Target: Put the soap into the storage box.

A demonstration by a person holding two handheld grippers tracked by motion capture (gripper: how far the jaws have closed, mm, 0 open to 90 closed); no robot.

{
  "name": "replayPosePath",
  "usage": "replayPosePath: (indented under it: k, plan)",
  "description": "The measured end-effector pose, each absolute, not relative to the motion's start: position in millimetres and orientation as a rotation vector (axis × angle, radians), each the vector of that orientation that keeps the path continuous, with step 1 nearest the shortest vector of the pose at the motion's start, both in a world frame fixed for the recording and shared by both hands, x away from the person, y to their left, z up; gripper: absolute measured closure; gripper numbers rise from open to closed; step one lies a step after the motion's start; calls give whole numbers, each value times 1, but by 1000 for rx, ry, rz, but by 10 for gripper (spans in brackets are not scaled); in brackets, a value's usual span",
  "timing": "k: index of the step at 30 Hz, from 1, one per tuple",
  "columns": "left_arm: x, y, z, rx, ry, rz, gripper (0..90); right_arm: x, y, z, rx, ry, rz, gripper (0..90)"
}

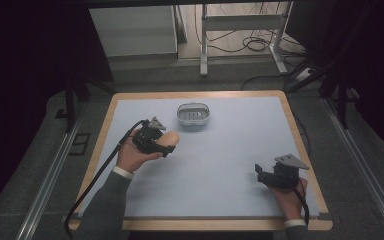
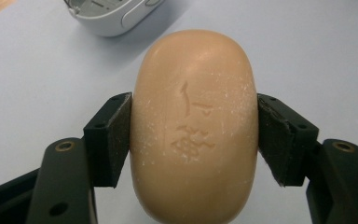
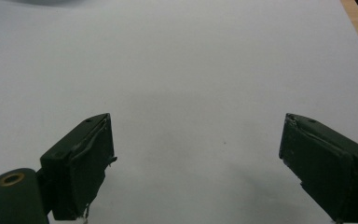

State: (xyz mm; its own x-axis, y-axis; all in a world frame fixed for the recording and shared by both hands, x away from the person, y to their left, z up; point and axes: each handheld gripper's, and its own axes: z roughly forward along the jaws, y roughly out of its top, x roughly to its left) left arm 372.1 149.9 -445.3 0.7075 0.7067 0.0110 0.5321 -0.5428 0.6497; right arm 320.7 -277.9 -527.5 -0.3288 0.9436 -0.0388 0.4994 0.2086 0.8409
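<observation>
My left tongs (image 2: 193,135) are pinching the soap bar (image 2: 194,126) mid-frame, below the soap dish (image 1: 193,116); right tongs (image 3: 196,163) are spread, idle. Soap's slick, so it could squirt out sideways.

from the high view we look forward and down on the whole table (image 1: 130,102), with the white dish (image 1: 193,116) toward its far edge. the left gripper view sits very close behind the soap bar (image 2: 193,126) and faces the dish (image 2: 109,16), just beyond it. the right gripper view rides low over bare table (image 3: 191,70), well apart from the dish. all views share the pale tabletop.
</observation>
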Motion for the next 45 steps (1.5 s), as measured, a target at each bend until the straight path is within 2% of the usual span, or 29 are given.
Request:
replayPosePath:
  k: [45]
  plan:
    - [396, 130, -420, 2274, 895, 396, 331, 321, -278, -528, 1341, 1929, 1004, 100]
